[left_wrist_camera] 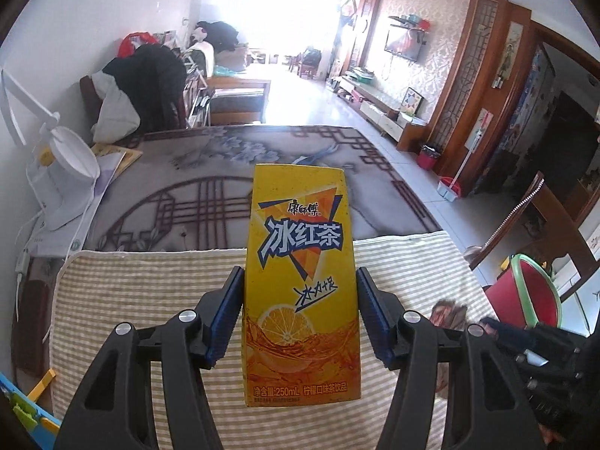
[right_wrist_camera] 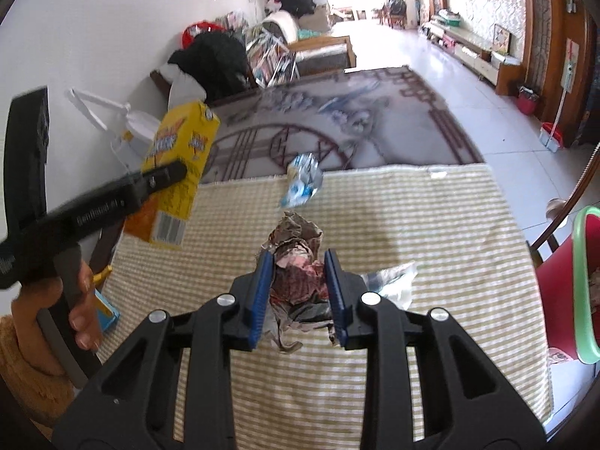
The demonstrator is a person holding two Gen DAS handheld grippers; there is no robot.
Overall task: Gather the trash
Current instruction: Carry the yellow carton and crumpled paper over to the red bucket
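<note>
Right gripper (right_wrist_camera: 298, 292): blue pads closed on a crumpled paper wad (right_wrist_camera: 298, 262), which sits on or just above the striped cloth (right_wrist_camera: 412, 225); contact unclear. Wad judged light, soft, compressible; mid-body pinch suits it. Left gripper (left_wrist_camera: 299, 313): clamped on the yellow drink carton (left_wrist_camera: 300, 281), held upright, clear of the cloth. Carton judged light, probably empty, with stiff walls that dent; flat sides give the best hold. Crushed blue-white pack (right_wrist_camera: 303, 180) and clear wrapper (right_wrist_camera: 393, 281) lie uncollected. Red bin (right_wrist_camera: 566, 285) stands right of the table.
</note>
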